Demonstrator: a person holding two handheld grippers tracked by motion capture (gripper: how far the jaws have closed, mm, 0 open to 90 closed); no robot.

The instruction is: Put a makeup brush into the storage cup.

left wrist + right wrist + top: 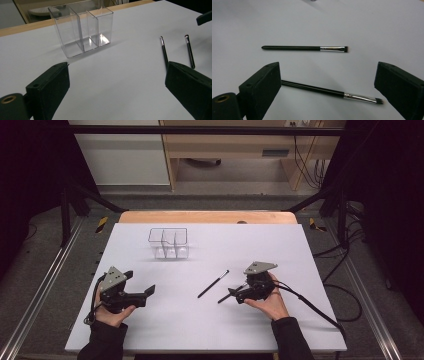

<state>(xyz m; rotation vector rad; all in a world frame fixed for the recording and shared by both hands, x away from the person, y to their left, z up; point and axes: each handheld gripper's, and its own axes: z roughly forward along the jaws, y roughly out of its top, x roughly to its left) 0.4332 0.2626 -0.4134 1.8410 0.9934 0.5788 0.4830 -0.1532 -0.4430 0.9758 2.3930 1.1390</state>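
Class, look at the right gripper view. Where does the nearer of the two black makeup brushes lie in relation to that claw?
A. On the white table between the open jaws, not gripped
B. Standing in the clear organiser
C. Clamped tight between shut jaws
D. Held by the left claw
A: the nearer brush lies flat on the white table between the wide-open jaws of the right claw, ungripped.

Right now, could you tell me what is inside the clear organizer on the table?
The clear organizer looks empty: through its walls I see three compartments with bare floors and some glare. Both brushes lie outside on the table, near the right gripper. Nothing hides its inside.
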